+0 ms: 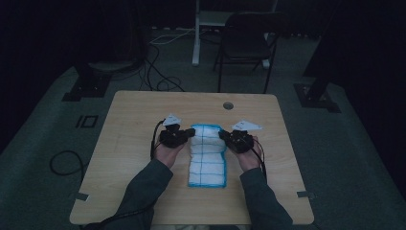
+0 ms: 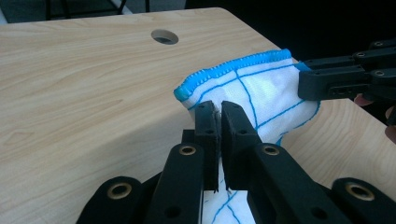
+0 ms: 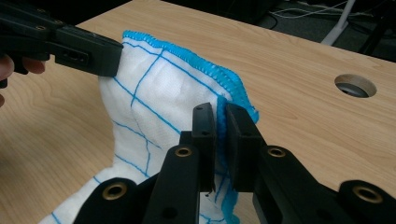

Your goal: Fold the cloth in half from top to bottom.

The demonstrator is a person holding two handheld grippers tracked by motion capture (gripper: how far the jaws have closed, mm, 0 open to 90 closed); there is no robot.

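Your left gripper (image 1: pixel 190 135) is sitting at the left edge of the cloth (image 1: pixel 207 160), near its far corner, and its jaws are pinched tight on the fabric there. You can see it best in the left gripper view: the two black jaws of that gripper (image 2: pixel 218 108) are pressed together with the white cloth (image 2: pixel 261 95) caught between them, and the blue stitched hem runs just past the tips.

The cloth itself lies in the middle of the surface (image 1: pixel 134 120), long side running away from you, white with thin blue grid lines and a blue border. The far end is lifted off the wood between your two grippers; the near end lies flat.

Your right gripper (image 1: pixel 223 135) is on the right edge, opposite the left one, also clamped on the cloth: in the right gripper view its jaws (image 3: pixel 220 108) squeeze the blue hem of the cloth (image 3: pixel 154 93).
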